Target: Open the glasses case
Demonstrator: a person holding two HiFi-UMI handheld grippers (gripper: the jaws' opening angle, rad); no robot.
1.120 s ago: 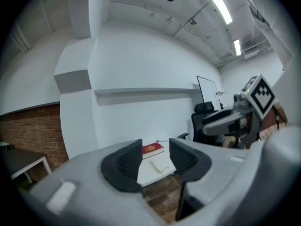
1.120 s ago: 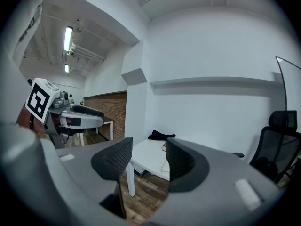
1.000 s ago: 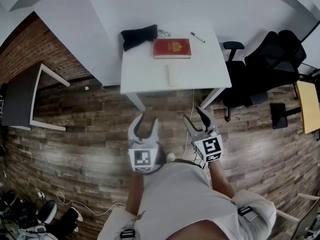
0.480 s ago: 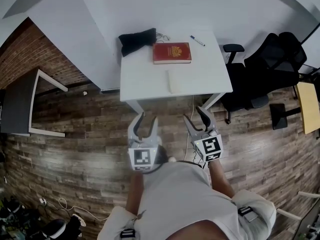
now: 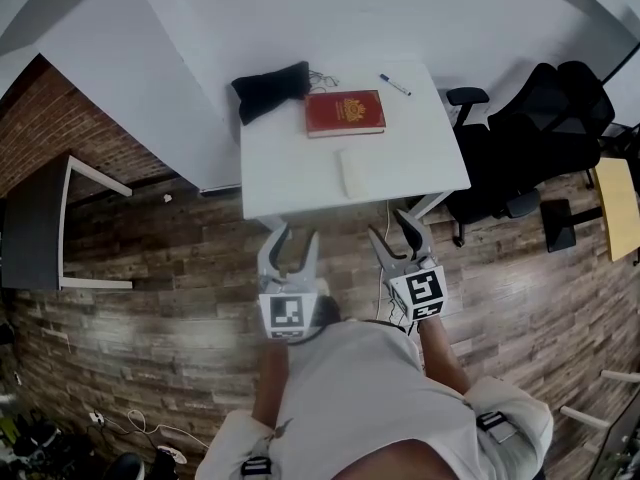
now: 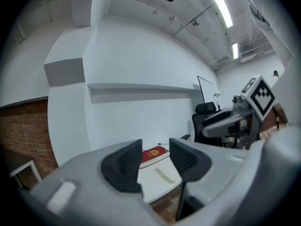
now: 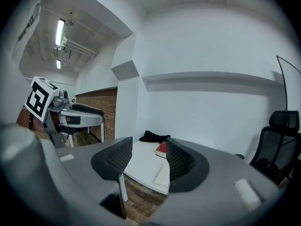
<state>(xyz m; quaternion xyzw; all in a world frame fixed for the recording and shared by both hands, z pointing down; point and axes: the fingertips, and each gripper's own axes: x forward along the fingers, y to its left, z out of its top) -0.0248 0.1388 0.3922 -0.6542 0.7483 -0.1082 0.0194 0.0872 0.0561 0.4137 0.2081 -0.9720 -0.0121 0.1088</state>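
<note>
The glasses case (image 5: 353,171) is a pale oblong lying shut near the front of the white table (image 5: 290,173). It also shows between the jaws in the left gripper view (image 6: 164,174) and in the right gripper view (image 7: 161,174). My left gripper (image 5: 290,243) and right gripper (image 5: 393,230) hang side by side over the wood floor, just short of the table's near edge. Both point at the table and stand open with nothing between their fingers. The left gripper (image 6: 156,161) and right gripper (image 7: 149,161) are well short of the case.
A red book (image 5: 344,113), a black pouch (image 5: 270,86) and a pen (image 5: 394,84) lie at the back of the table. Black office chairs (image 5: 530,138) stand to the right, with a yellow-topped table (image 5: 618,208) beyond them. A dark table (image 5: 35,218) stands at left by the brick wall.
The table has drawn nearer in the head view as the person steps toward it. Both grippers have come up to its front edge, jaws unchanged.
</note>
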